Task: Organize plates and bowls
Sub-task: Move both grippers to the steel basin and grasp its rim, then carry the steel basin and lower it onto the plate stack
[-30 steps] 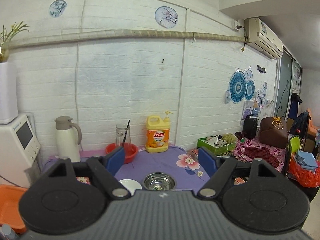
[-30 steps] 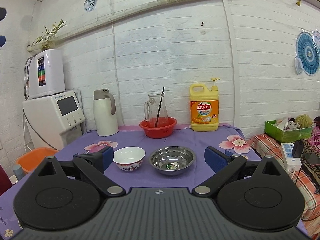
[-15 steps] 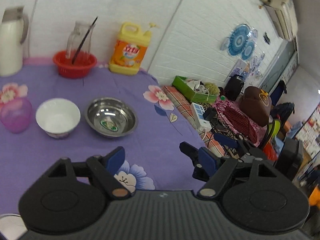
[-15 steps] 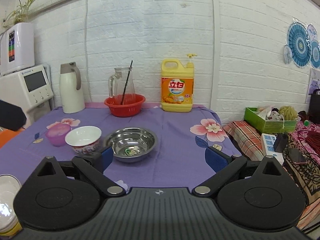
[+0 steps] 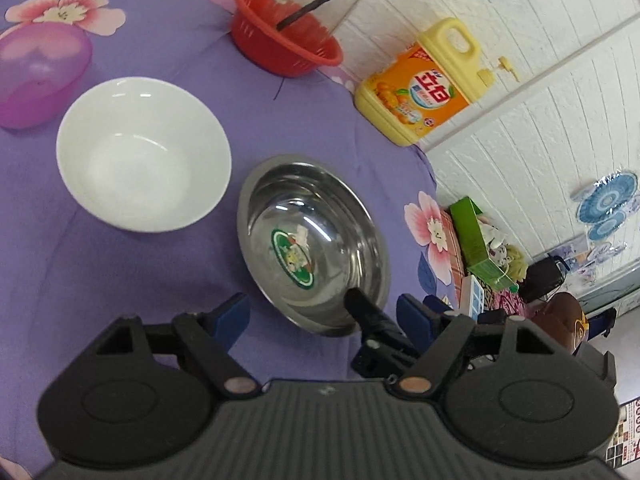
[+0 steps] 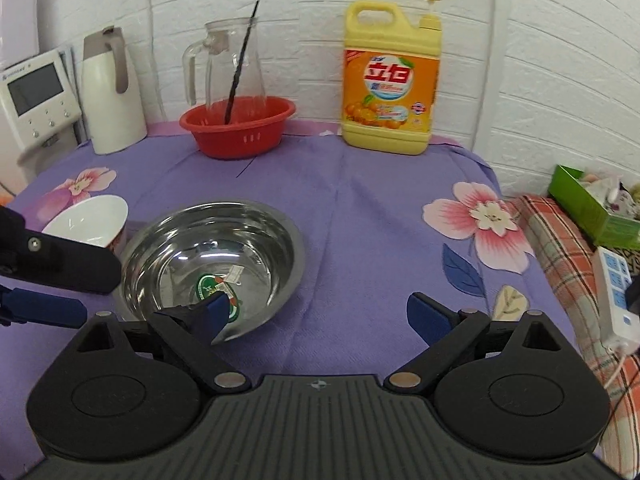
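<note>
A steel bowl [image 5: 316, 240] with a green sticker inside sits on the purple tablecloth; it also shows in the right wrist view [image 6: 212, 256]. A white bowl [image 5: 142, 156] stands left of it, partly hidden in the right wrist view [image 6: 88, 220]. A purple bowl [image 5: 38, 72] is further left. My left gripper [image 5: 324, 318] is open just above the steel bowl's near rim. My right gripper [image 6: 320, 312] is open, its left finger [image 6: 214, 312] over the bowl's near rim, its right finger outside the bowl. Both are empty.
A red basket [image 6: 238, 124] with a glass jug [image 6: 230, 68], a yellow detergent bottle [image 6: 392, 76] and a white thermos [image 6: 112, 92] stand along the back wall. A power strip [image 6: 614, 300] lies on the checked cloth at right.
Both grippers have come down and forward toward the steel bowl. The left view has tilted from the wall down onto the table. The right gripper's left finger now overlaps the bowl's rim.
</note>
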